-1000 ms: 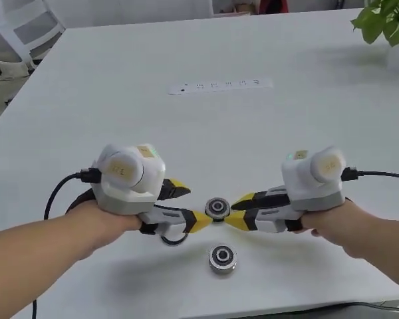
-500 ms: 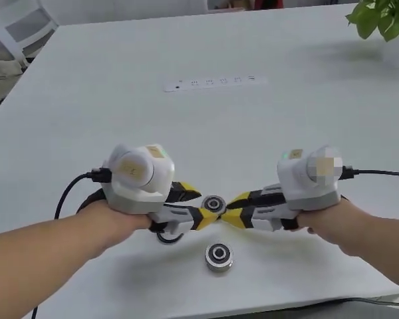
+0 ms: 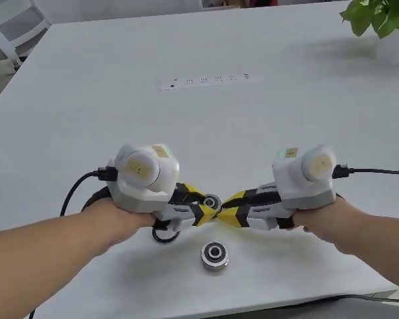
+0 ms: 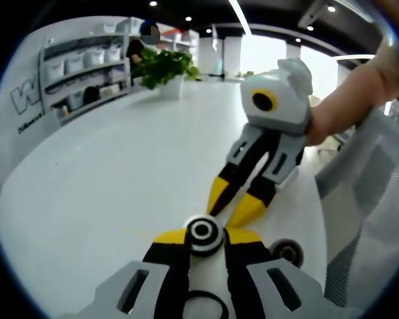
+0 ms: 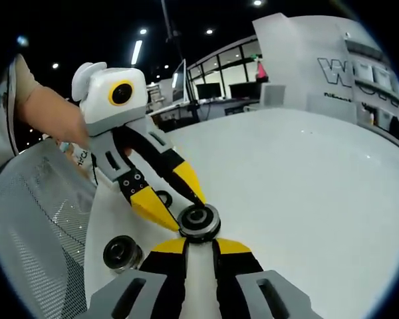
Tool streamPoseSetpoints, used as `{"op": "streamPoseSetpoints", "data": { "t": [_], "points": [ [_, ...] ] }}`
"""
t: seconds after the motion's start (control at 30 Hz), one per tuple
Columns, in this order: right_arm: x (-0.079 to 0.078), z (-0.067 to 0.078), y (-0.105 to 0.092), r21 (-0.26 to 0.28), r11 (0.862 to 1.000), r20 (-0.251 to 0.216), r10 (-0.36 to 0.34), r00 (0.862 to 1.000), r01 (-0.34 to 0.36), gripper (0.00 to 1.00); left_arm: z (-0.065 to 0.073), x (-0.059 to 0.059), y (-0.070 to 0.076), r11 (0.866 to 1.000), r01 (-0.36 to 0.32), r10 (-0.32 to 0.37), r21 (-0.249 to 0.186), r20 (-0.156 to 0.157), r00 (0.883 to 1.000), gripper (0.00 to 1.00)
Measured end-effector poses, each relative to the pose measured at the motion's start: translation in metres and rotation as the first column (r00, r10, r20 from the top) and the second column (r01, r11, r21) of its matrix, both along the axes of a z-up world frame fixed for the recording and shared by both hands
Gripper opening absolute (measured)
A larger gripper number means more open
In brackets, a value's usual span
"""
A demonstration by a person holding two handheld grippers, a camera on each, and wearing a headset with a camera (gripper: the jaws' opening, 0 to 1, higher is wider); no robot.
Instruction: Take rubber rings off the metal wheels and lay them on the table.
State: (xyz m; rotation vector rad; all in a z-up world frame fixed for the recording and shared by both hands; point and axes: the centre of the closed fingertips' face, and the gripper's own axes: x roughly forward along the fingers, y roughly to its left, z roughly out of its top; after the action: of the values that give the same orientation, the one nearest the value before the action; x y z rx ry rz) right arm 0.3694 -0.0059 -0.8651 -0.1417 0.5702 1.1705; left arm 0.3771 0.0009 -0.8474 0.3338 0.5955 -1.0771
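A metal wheel (image 3: 211, 201) with a black rubber ring around it hangs just above the white table (image 3: 206, 133), held between both grippers. My left gripper (image 3: 205, 208) comes in from the left, its yellow-tipped jaws closed on the wheel's two sides (image 4: 203, 231). Opposite it, my right gripper (image 3: 225, 209) has its tips pinched together on the wheel's rubber rim (image 5: 198, 220). A second wheel (image 3: 215, 255) lies flat on the table below them. A loose black rubber ring (image 3: 161, 234) lies under the left gripper.
A white power strip (image 3: 206, 81) lies across the table's middle. A green plant (image 3: 376, 16) stands at the far right corner, and a white chair (image 3: 13, 30) at the far left. Black cables trail from both grippers. The table's near edge is close below the second wheel.
The head camera has tipped, shifting the whole picture. Both grippers have closed in slightly on the held wheel, and the left jaws now cover more of it. The second wheel and loose ring have not moved.
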Motion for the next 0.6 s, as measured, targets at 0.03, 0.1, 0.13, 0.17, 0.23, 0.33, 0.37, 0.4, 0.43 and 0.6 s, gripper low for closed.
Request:
{"op": "streamPoseSetpoints", "data": {
  "t": [0.03,0.1,0.13,0.17,0.23,0.33,0.37,0.4,0.43,0.6],
  "points": [
    [0.0000,0.0000,0.0001,0.000,1.000,0.000,0.000,1.000,0.000,0.13,0.0001,0.0002,-0.0003,1.000,-0.004,0.004,-0.001,0.001,1.000,0.20],
    [-0.0002,0.0000,0.0005,0.003,1.000,0.000,0.001,1.000,-0.001,0.13,-0.0001,0.0020,0.0002,1.000,-0.003,0.003,0.004,0.007,1.000,0.19],
    [0.0000,0.0000,0.0006,0.003,1.000,0.001,0.000,1.000,0.000,0.13,-0.0002,0.0028,0.0005,1.000,-0.004,0.004,0.006,0.011,1.000,0.18],
    [0.0002,0.0000,0.0007,0.004,1.000,0.001,-0.001,1.000,0.001,0.13,-0.0003,0.0034,0.0007,1.000,-0.004,0.004,0.012,0.018,1.000,0.17],
    [0.0008,0.0001,0.0010,0.010,1.000,-0.005,-0.008,1.000,0.008,0.13,-0.0008,0.0028,-0.0005,1.000,0.001,-0.001,0.020,0.027,1.000,0.16],
    [0.0014,0.0008,0.0012,0.023,0.999,-0.022,-0.025,0.999,0.025,0.13,-0.0016,0.0048,-0.0012,1.000,-0.014,0.013,0.024,0.033,0.999,0.15],
    [0.0017,0.0008,0.0012,0.026,0.999,-0.025,-0.026,0.999,0.027,0.13,-0.0018,0.0066,-0.0009,0.999,-0.024,0.023,0.028,0.041,0.999,0.14],
    [0.0014,0.0004,0.0009,0.026,0.999,-0.028,-0.028,0.999,0.029,0.13,-0.0030,0.0051,-0.0012,0.999,-0.019,0.017,0.033,0.044,0.999,0.14],
    [0.0018,0.0005,0.0010,0.028,0.999,-0.027,-0.030,0.999,0.031,0.13,-0.0026,0.0064,-0.0019,0.999,-0.018,0.016,0.031,0.052,0.999,0.14],
    [0.0018,0.0005,0.0010,0.034,0.999,-0.036,-0.041,0.999,0.042,0.13,-0.0025,0.0063,-0.0013,0.999,-0.029,0.028,0.023,0.047,0.999,0.13]
  ]
}}
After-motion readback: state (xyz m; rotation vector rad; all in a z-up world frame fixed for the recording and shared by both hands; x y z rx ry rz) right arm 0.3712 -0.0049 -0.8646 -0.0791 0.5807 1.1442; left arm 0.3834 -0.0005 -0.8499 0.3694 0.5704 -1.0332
